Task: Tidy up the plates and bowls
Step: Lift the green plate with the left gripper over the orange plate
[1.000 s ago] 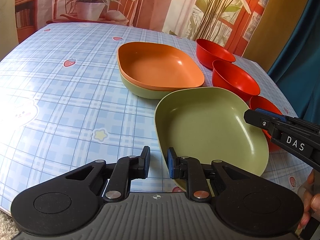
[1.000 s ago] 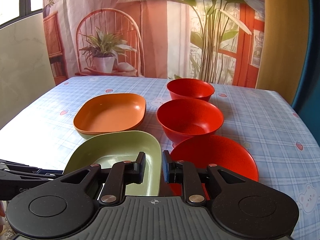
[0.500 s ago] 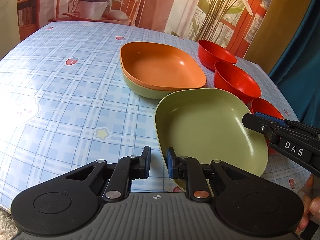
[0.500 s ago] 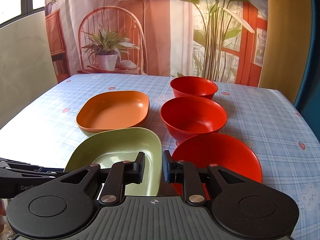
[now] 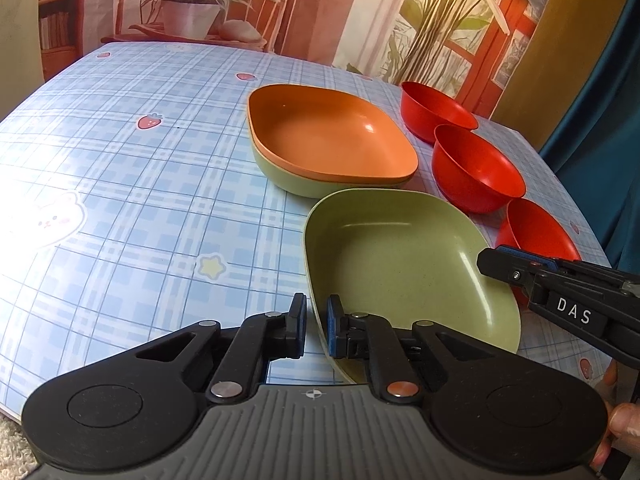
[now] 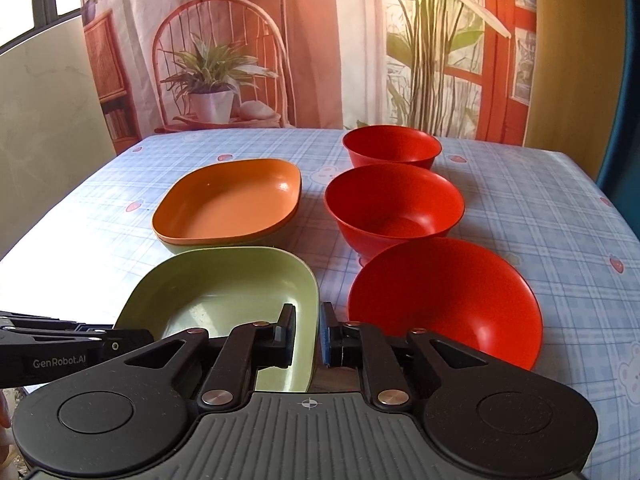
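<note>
A green square plate (image 5: 404,264) is held between both grippers near the table's front edge. My left gripper (image 5: 316,330) is shut on its left rim. My right gripper (image 6: 308,336) is shut on its right rim (image 6: 310,304); the right gripper also shows in the left wrist view (image 5: 496,264). Behind the plate an orange plate (image 5: 328,136) sits stacked on another green plate (image 5: 288,176). Three red bowls stand in a row at the right: far (image 6: 392,148), middle (image 6: 394,204), near (image 6: 444,296).
The table (image 5: 140,184) has a blue checked cloth. Its left half holds nothing but printed pictures. A backdrop with a potted plant (image 6: 212,80) and a chair picture hangs behind the far edge. A teal curtain (image 5: 608,128) hangs at the right.
Both grippers have moved slightly forward with the green plate between them; the stacked plates and bowls appear a little closer. The grip has not changed.
</note>
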A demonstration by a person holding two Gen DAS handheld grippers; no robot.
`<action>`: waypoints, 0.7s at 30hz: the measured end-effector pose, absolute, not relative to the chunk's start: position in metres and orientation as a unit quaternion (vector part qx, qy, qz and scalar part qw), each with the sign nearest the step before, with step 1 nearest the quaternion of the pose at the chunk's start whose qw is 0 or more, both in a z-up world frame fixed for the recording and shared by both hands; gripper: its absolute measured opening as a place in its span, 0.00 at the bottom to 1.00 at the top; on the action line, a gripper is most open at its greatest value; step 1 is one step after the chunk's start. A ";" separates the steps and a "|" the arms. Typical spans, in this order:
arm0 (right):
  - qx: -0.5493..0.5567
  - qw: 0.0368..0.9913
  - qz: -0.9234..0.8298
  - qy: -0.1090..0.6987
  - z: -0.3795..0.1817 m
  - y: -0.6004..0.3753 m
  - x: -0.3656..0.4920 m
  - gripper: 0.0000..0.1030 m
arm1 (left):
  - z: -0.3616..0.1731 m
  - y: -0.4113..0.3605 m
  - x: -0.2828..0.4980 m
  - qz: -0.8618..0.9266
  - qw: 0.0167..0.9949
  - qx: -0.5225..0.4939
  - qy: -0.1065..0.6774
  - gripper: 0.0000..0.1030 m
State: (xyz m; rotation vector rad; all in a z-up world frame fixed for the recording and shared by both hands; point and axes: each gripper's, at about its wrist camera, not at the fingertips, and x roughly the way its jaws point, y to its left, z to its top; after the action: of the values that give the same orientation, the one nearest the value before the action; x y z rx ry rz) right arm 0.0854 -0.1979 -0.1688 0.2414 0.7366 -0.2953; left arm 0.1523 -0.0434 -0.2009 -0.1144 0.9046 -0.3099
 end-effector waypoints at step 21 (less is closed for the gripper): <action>0.122 0.929 -0.134 0.322 -0.150 -0.204 0.085 0.07 | -0.172 -0.042 0.152 -0.160 0.900 -0.033 0.405 0.10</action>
State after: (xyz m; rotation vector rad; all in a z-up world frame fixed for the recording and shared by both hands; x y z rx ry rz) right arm 0.0849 -0.2043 -0.1500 0.2502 0.6594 -0.2746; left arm 0.1515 -0.0424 -0.1722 -0.0684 0.8373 -0.3319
